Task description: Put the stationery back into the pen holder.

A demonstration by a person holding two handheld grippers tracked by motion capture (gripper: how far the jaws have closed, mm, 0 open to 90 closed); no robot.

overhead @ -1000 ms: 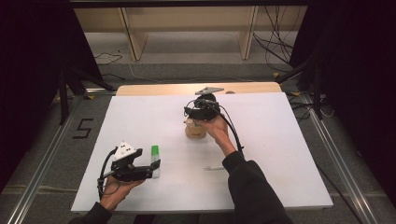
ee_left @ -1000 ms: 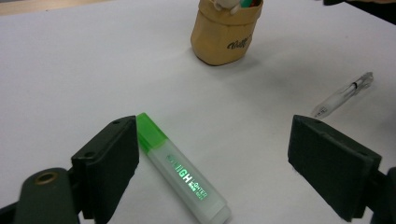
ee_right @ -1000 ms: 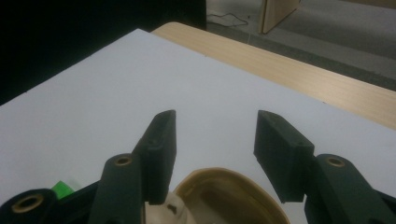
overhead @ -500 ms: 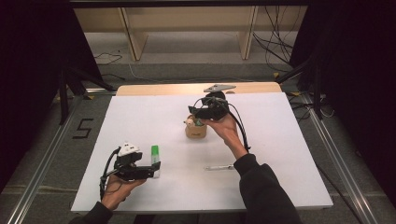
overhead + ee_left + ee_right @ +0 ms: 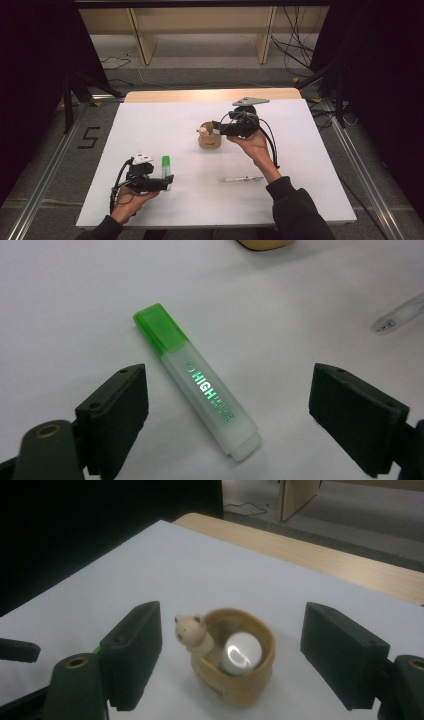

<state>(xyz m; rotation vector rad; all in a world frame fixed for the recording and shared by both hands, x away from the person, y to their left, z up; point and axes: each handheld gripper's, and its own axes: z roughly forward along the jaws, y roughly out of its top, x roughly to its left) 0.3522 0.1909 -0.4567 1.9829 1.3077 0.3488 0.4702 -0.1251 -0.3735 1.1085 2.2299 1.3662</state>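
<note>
Jaws of the right gripper (image 5: 216, 128) have just been opening beside the bear cup (image 5: 209, 137), gripping nothing; left gripper (image 5: 167, 180) gapes around the highlighter (image 5: 197, 382).

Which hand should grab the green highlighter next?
The left gripper, probably: its open jaws already sit either side of the green highlighter. The right gripper is open, far off by the bear cup.

table: white top (image 5: 165, 125), wooden strip at far edge
near left: green highlighter (image 5: 166, 163), lying flat
middle: tan holder (image 5: 209, 140), upright
near right: clear pen (image 5: 240, 178), lying flat
</note>
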